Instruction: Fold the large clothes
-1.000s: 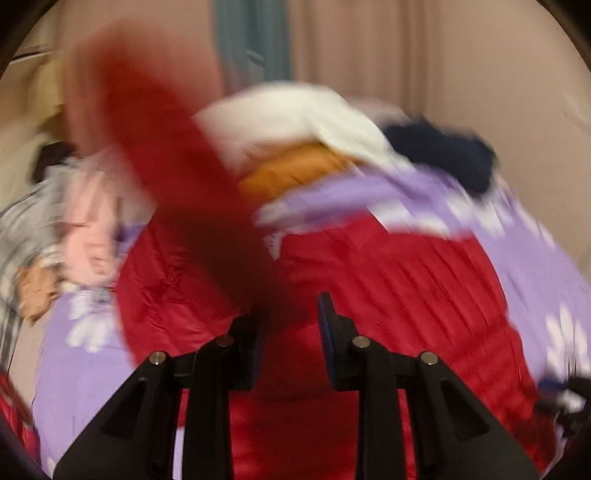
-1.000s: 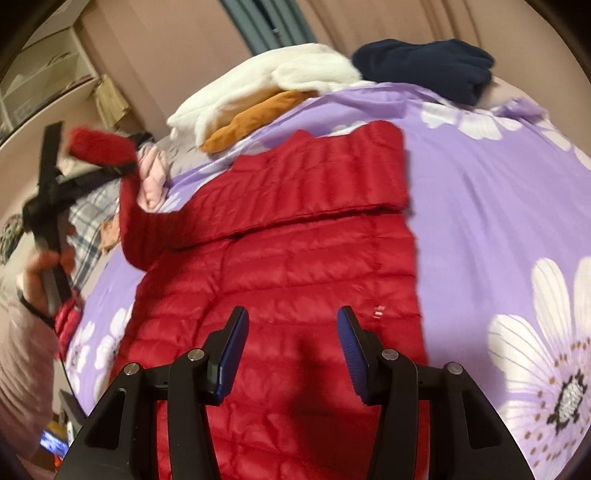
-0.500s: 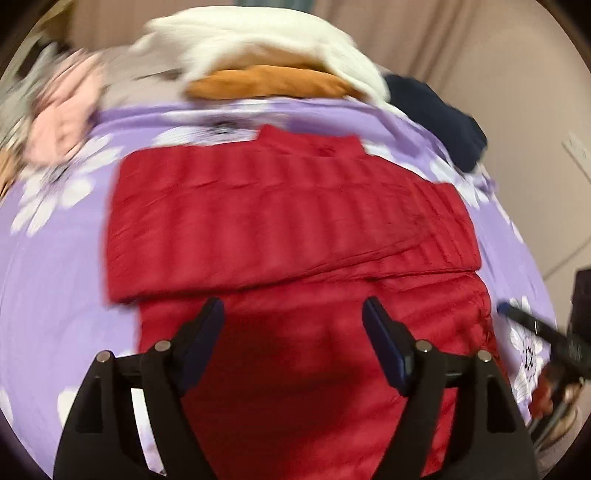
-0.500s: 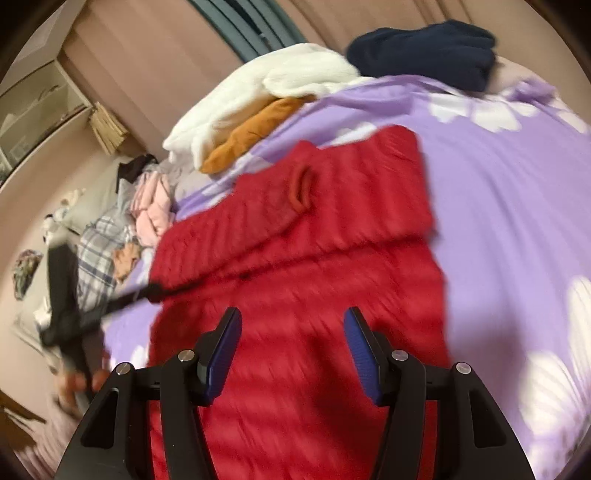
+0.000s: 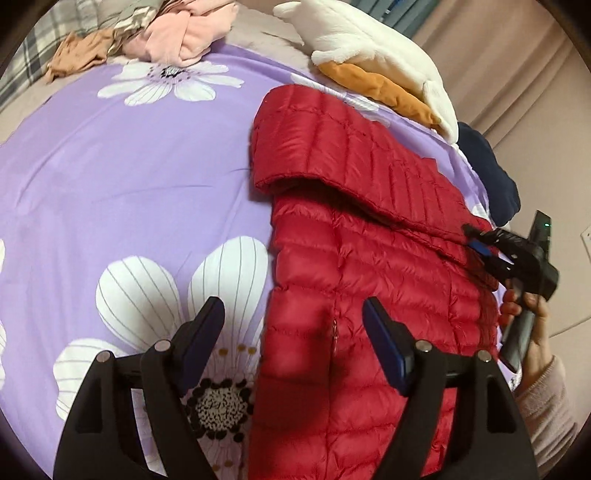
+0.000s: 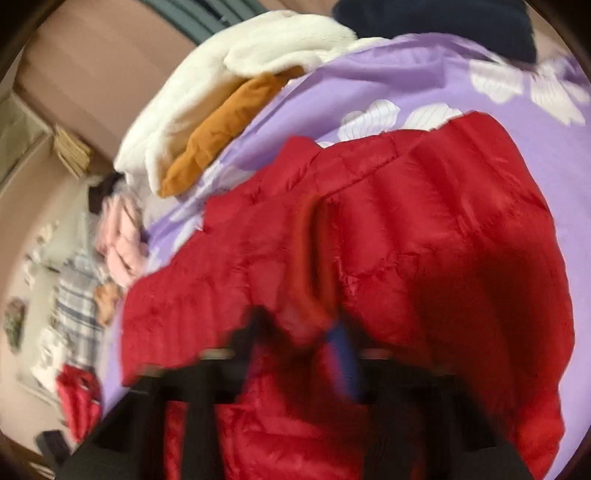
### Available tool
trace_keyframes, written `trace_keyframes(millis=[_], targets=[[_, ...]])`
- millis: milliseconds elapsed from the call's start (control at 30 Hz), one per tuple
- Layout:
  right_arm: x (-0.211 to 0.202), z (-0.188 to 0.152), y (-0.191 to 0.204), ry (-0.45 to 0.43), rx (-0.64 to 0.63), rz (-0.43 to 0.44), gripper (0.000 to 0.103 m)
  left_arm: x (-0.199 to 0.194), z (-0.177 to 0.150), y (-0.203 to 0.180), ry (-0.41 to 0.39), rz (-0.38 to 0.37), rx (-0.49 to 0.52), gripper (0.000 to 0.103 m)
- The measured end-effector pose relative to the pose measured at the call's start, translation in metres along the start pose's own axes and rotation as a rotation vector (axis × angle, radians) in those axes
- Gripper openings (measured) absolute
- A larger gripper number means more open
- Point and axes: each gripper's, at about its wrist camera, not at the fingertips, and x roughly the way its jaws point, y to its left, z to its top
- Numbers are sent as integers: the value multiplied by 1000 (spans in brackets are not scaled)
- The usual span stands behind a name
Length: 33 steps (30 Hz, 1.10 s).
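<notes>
A red quilted down jacket lies on the purple flowered bedspread, its sleeves folded across the chest. My left gripper is open and empty, hovering over the jacket's left edge near the hem. My right gripper shows in the left wrist view at the jacket's far side, on the folded sleeve's edge. In the blurred right wrist view the right gripper is shut on a fold of the red jacket.
A white fleece and an orange garment lie piled at the bed's far side, with a navy garment beside them. Pink and plaid clothes lie at the far left.
My left gripper let go of the sleeve, opened wide and swung toward the jacket's left edge. My right gripper moved forward and closed on the jacket's fold.
</notes>
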Motion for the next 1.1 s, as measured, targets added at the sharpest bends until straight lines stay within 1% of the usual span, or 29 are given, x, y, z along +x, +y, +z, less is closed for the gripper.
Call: trace_keyframes(millis=[67,133,167,200,233,267,300,333,367,400,433,500,567,600,667,700,767,833,867,933,967,1000,1067,1100], targets=[[-6,2,9,-26,-51,-19,15,-1,-2,1,1,-11,-8,77],[-23,6,17,-93,-91,-27,14,-1,-2,-1,2,-20,-2,77],[-38,9,18,-138,-85,-26,14,-1,-3,-2,1,-23,2,77],[-45,12,17,-162,-75,-28,14,0,-3,-4,4,-28,5,77],[-53,15,14,-181,-63,-51,14,0,-4,-4,6,-30,5,77],[-58,15,11,-183,-53,-85,14,0,-4,-4,9,-33,7,77],[-63,13,8,-173,-52,-99,14,2,-4,-6,11,-34,11,77],[-64,11,7,-165,-65,-109,14,3,-5,-6,14,-31,13,77],[-63,9,4,-165,-96,-152,14,4,-5,-7,21,-29,14,77],[-59,9,3,-167,-110,-182,14,6,-4,-8,30,-31,12,77],[-52,9,-1,-150,-106,-205,14,7,-5,-8,33,-33,9,77],[-38,12,-13,-99,-79,-219,14,5,-6,-9,30,-39,7,77],[-25,13,-20,-64,-62,-269,17,3,-7,-10,30,-37,12,77],[-25,13,-24,-56,-46,-278,20,2,-8,-9,31,-35,17,77],[-38,9,-17,-121,-55,-285,24,1,-9,-8,35,-25,23,77],[-49,6,-8,-180,-88,-301,27,1,-10,-7,37,-21,24,77],[-65,-2,8,-255,-176,-288,28,2,-11,-6,41,-22,23,77],[-66,-8,23,-266,-262,-256,28,5,-12,-7,43,-23,23,77],[-63,-13,32,-255,-332,-229,28,7,-13,-8,46,-23,23,77],[-51,-17,43,-229,-422,-240,28,10,-14,-10,57,-27,22,77],[-36,-19,46,-178,-468,-259,28,11,-16,-12,60,-30,24,77],[-22,-18,43,-119,-478,-282,28,11,-17,-15,62,-30,34,77],[8,-17,34,-1,-467,-331,28,10,-19,-17,66,-21,46,77],[16,-18,28,26,-464,-341,28,9,-21,-18,69,-19,49,77]])
